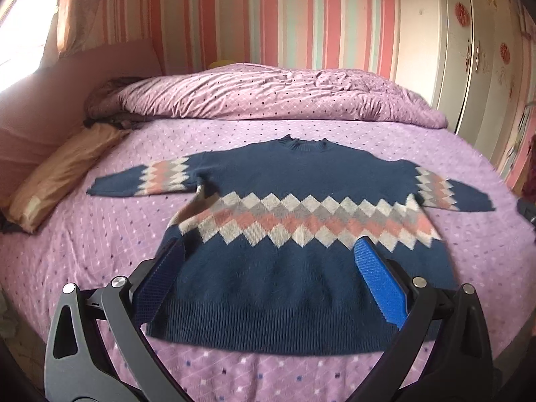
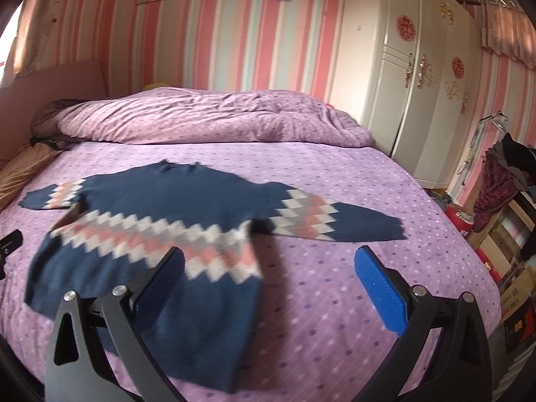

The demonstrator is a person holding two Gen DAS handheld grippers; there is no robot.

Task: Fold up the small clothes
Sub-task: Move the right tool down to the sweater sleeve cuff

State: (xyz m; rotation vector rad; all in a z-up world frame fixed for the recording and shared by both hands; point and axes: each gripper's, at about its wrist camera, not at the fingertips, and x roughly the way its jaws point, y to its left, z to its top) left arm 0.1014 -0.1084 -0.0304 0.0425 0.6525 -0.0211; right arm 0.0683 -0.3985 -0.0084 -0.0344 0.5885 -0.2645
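Lying flat and face up on the purple dotted bedspread (image 1: 100, 234), the navy sweater (image 1: 284, 268) has both sleeves stretched out to the sides, its collar toward the rumpled duvet (image 1: 268, 93) and its ribbed hem nearest you. A band of white, grey and pink diamonds crosses the chest, and the same pattern repeats on each sleeve.

Your left gripper (image 1: 269, 268) hangs over the lower half of the garment with its jaws spread wide and nothing between them; the blue pads (image 1: 378, 284) frame the plain navy panel below the diamond band. Your right gripper (image 2: 268, 274) is equally wide and empty, set toward the sweater's right side, one finger over the knit and the other over bare bedspread. The right wrist view is smeared by motion blur, so you cannot tell whether that finger touches the fabric or clears it.

In the left wrist view the sweater's left side seam appears slightly turned up near the armpit, showing a pale underside.

A tan pillow (image 1: 60, 174) lies at the bed's left edge. Behind the bed stand a pink striped wall (image 2: 234, 43) and a white wardrobe (image 2: 418, 83), and cluttered shelves (image 2: 509, 241) sit beside the bed's right edge.
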